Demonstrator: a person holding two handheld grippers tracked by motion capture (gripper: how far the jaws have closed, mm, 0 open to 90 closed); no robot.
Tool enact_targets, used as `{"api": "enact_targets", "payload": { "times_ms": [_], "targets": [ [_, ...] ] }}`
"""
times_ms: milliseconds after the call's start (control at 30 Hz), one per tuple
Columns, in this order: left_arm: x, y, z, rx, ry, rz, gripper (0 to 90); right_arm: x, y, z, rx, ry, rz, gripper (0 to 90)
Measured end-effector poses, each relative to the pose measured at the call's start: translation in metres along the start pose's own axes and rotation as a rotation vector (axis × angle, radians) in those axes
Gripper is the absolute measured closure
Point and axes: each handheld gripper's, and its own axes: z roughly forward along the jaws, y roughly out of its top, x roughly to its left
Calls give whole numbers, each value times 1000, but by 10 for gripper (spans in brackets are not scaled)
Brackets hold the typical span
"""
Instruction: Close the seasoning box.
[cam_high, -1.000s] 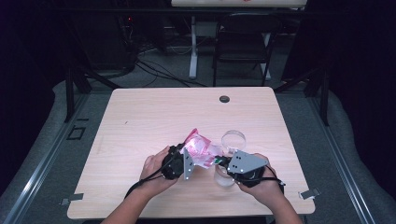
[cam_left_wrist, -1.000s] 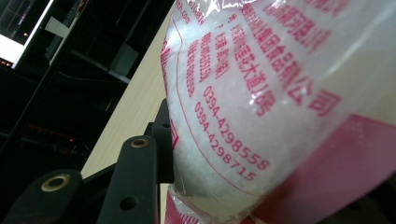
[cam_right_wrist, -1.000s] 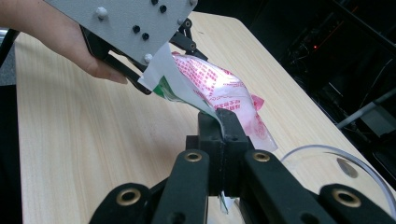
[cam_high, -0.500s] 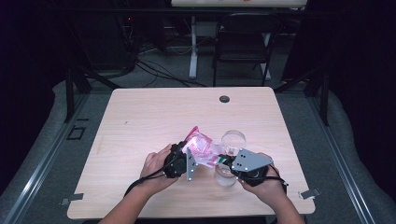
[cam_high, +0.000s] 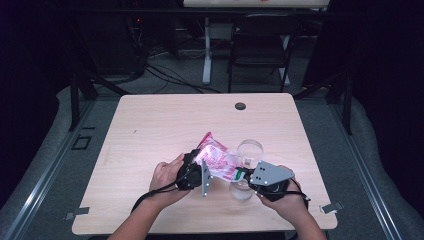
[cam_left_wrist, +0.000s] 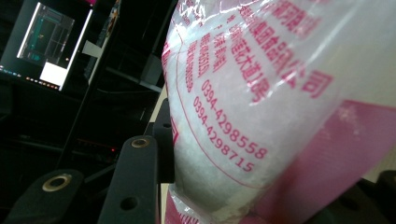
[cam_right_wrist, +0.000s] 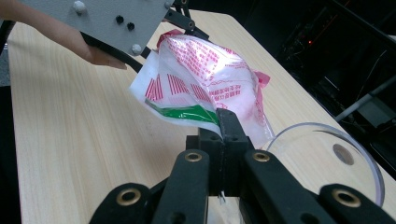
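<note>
Pink-printed plastic bag (cam_high: 218, 161) is held between both grippers: its edge is pinched by the pressed-together right gripper (cam_right_wrist: 227, 122), its bulk is clamped by the left gripper (cam_high: 196, 167), above a clear cup (cam_high: 249, 149).

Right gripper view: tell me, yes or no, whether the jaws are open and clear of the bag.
No: the right gripper has its jaws pinched shut on the bag's lower edge.
</note>
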Motion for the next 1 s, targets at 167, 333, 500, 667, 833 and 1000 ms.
{"api": "enact_targets", "payload": {
  "times_ms": [167,333,500,667,833,1000],
  "targets": [
    [1,1,-1,8,3,24,613,0,-1,0,3,-2,2,900],
    [2,2,-1,6,14,35,613,0,-1,-1,1,-1,3,900],
    [2,3,-2,9,17,51,613,0,-3,-1,1,1,6,900],
    [2,3,-2,9,24,66,613,0,-3,-1,6,2,4,900],
    [3,3,-3,14,32,79,614,1,-3,0,6,5,5,900],
    [5,4,-4,10,45,91,614,1,-3,-1,7,7,6,900]
  ]
}}
